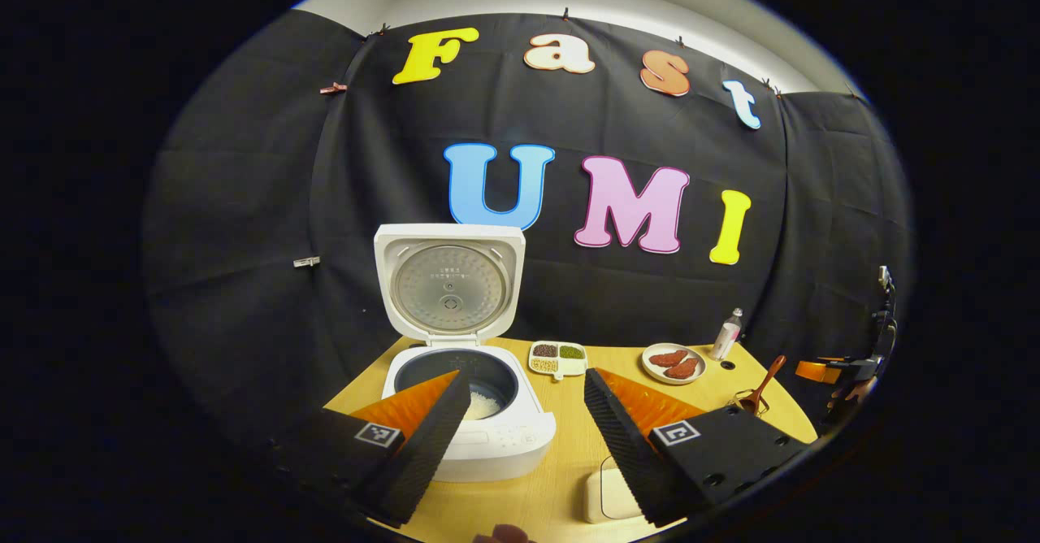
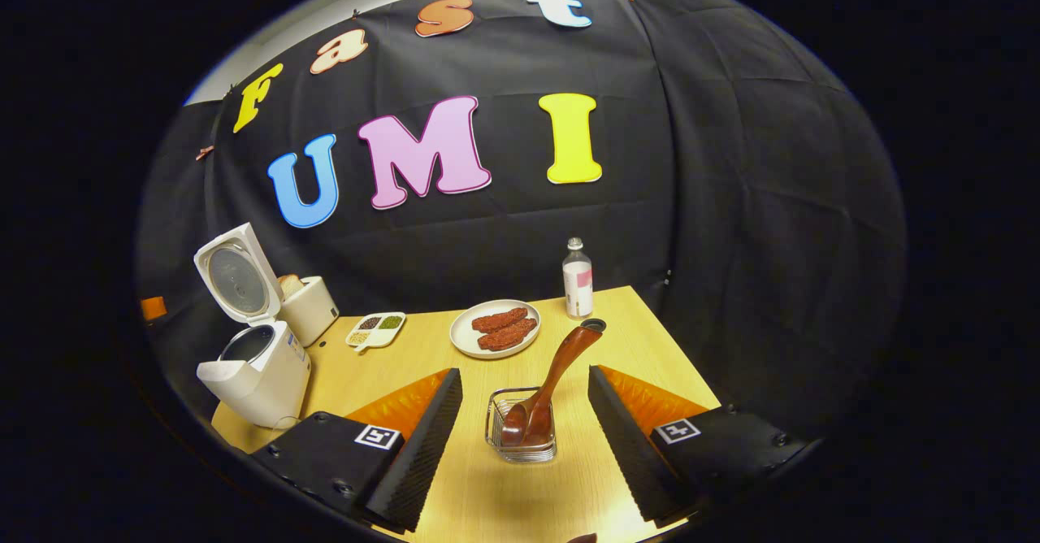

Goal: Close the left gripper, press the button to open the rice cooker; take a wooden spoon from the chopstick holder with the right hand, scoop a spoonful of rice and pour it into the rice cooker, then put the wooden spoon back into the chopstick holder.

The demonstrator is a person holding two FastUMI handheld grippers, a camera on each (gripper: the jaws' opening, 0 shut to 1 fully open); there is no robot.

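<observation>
Now your rice cooker (image 1: pixel 467 413) stands open at the far left of the table (image 1: pixel 561 478), lid (image 1: pixel 449 283) upright, with a patch of white rice (image 1: pixel 485 403) in the pot. The wooden spoon (image 2: pixel 543 388) sits bowl-down in the clear chopstick holder (image 2: pixel 522 427) on the near right, handle leaning up and to the right. Your right gripper (image 2: pixel 524 413) has its tongs spread wide on either side of the holder, touching nothing; your left gripper (image 1: pixel 526 409) is likewise spread, empty, hovering in front of the cooker.

Judging by this, the spoon looks already returned. The risk is in backing out: a spread finger catching the leaning handle or the light holder could tip both over. On the left, a finger could knock the raised lid down.

The left gripper view lets you look into the pot and shows a white container (image 1: pixel 609 494) on the near table edge. The right gripper view shows the spoon's bowl inside the holder, the plate (image 2: pixel 497 330) and the bottle (image 2: pixel 578 279) behind it
</observation>
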